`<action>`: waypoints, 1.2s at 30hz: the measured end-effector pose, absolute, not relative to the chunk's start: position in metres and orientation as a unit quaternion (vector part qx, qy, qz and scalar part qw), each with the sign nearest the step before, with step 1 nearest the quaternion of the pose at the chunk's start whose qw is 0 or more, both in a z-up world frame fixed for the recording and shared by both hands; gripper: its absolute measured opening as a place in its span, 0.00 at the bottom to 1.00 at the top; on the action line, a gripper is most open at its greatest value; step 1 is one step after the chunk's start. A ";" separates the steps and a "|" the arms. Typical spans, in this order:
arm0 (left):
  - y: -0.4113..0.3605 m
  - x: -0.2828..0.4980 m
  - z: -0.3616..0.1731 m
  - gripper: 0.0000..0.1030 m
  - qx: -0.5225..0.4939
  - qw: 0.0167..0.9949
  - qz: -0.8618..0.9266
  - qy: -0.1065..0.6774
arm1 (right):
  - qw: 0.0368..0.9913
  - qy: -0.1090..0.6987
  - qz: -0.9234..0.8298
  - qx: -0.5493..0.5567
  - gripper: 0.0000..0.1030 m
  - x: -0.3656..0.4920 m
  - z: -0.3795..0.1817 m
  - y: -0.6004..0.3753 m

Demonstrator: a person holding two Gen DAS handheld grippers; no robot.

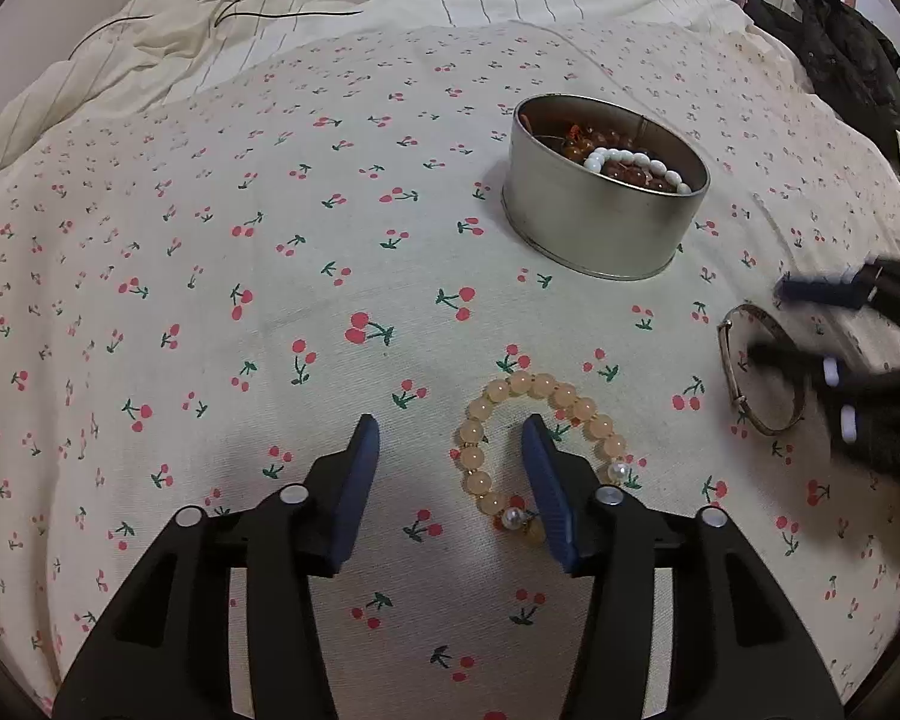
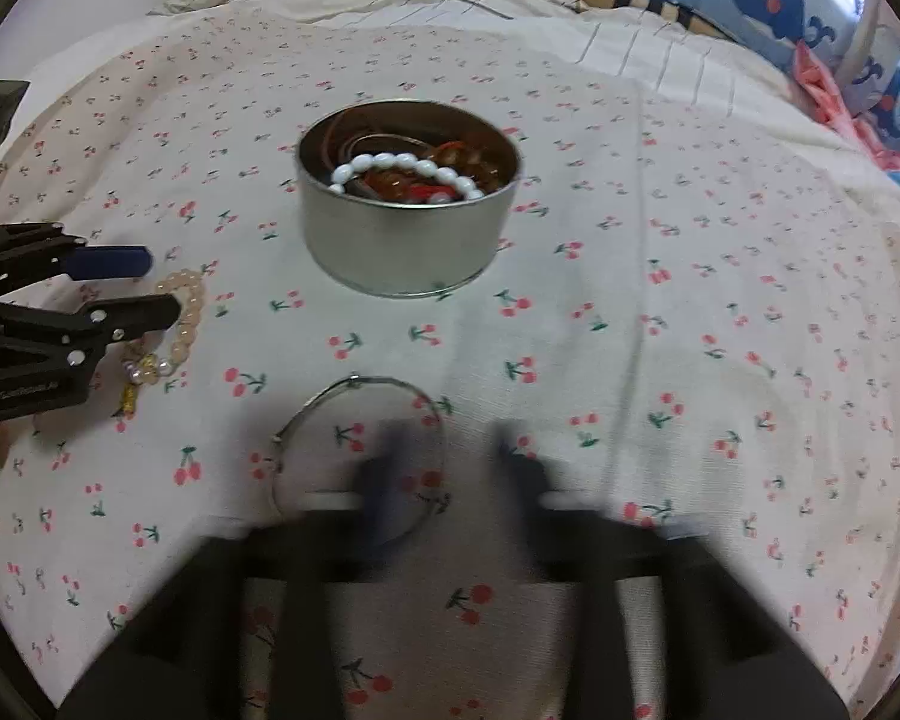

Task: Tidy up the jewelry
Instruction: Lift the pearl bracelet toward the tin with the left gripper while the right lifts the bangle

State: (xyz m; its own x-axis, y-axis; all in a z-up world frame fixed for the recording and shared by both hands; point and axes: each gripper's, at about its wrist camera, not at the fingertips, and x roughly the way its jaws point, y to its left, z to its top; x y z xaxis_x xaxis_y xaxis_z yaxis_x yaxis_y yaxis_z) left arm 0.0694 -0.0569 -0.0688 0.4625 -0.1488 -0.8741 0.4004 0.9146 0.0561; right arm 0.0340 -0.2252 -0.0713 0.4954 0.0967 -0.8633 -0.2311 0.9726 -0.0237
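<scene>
A round metal tin stands on the cherry-print cloth and holds a white bead bracelet and amber beads; it also shows in the right wrist view. A peach bead bracelet lies on the cloth. My left gripper is open, its right finger inside the bracelet's loop and its left finger outside. A thin metal bangle lies flat in front of my right gripper, which is open and blurred, its left finger over the bangle's loop. The bangle also shows in the left wrist view.
The cherry-print cloth covers a bed. A striped cream quilt with a black cable lies behind it. Dark clothing is piled at the far right. Blue whale-print bedding lies beyond.
</scene>
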 end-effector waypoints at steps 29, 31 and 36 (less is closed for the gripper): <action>-0.054 0.062 -0.035 0.06 0.013 0.846 -0.264 0.463 | 0.883 0.452 0.130 -0.016 0.03 0.030 -0.042 -0.234; -0.055 0.060 -0.028 0.06 0.017 0.849 -0.268 0.454 | 0.885 0.447 0.129 -0.011 0.03 0.031 -0.038 -0.237; -0.067 0.057 -0.009 0.06 0.027 0.852 -0.287 0.438 | 0.891 0.438 0.122 0.003 0.03 0.034 -0.031 -0.246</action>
